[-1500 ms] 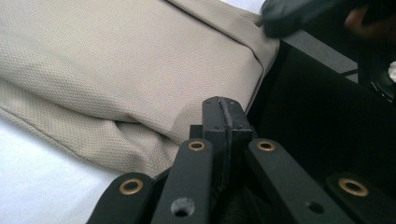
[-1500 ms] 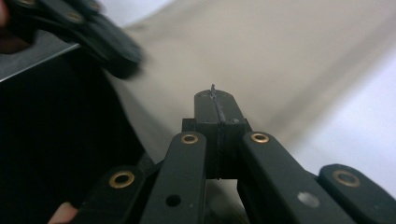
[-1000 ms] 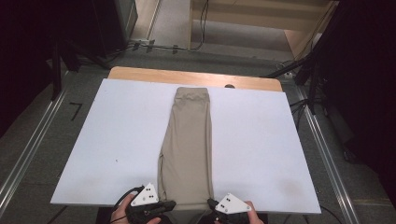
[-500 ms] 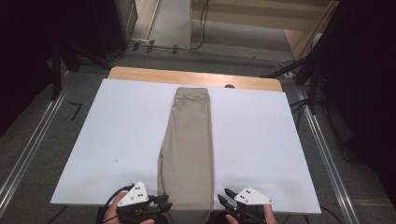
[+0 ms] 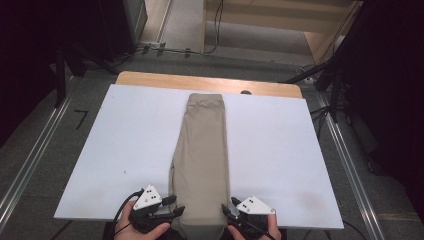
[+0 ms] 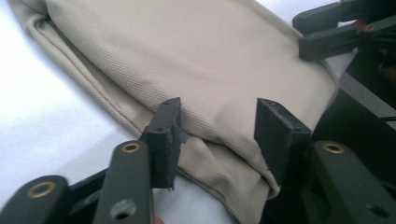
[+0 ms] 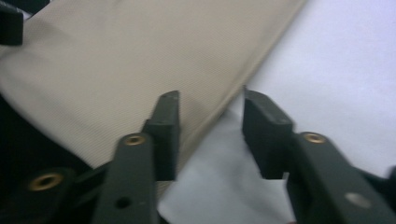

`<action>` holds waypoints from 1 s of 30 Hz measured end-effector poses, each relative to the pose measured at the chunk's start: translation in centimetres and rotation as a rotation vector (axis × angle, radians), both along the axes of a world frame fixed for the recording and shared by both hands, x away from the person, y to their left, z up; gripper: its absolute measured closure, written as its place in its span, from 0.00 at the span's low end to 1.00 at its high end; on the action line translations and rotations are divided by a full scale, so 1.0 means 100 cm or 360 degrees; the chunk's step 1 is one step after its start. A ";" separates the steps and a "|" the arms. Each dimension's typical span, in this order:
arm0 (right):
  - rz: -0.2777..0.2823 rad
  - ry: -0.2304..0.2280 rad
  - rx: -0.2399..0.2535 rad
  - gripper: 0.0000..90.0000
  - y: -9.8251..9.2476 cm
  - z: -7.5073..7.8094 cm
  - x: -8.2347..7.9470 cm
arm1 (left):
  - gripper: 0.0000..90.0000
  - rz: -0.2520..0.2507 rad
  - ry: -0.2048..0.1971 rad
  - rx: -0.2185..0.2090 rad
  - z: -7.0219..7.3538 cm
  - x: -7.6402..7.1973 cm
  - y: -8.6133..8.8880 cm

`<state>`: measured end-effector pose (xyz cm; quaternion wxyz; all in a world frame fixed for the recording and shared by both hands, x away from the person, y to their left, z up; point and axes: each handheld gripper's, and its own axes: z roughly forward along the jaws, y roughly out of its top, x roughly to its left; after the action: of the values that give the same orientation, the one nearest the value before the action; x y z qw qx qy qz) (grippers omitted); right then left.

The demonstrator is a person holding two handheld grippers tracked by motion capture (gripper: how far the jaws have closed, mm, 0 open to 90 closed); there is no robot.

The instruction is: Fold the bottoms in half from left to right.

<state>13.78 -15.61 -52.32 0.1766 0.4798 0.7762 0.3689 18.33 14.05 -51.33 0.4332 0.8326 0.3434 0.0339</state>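
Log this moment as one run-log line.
trousers: folded, flat on board | left gripper: open, jaws just opened, at hem | right gripper: open, at hem

left gripper [image 5: 174, 206] jaws just opening, right gripper [image 5: 226, 208] jaws apart

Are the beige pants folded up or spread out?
Folded. The beige pants lie as one long narrow strip on the white table, with layered edges stacked at the near end.

Your high view looks forward and down over the whole white table [image 5: 125, 130]. Your two gripper views sit low and close at its near edge, each facing inward. All three share the near end of the folded beige cloth [image 5: 200, 165].
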 end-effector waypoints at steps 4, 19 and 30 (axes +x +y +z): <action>0.0026 -0.0001 0.0022 0.92 0.000 -0.001 0.001 | 0.86 0.0043 -0.0055 0.0069 -0.001 0.002 -0.005; 0.0100 -0.0016 0.0230 0.98 -0.007 0.010 -0.001 | 1.00 -0.0035 -0.0006 -0.0137 0.014 0.006 0.012; 0.0139 -0.0005 0.0214 0.98 -0.002 0.012 -0.002 | 1.00 -0.0044 0.0044 -0.0166 0.020 0.004 0.032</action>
<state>13.58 -15.77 -51.13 0.1288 0.4557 0.7696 0.4283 18.75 17.27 -49.31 0.4717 0.8140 0.3391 -0.0015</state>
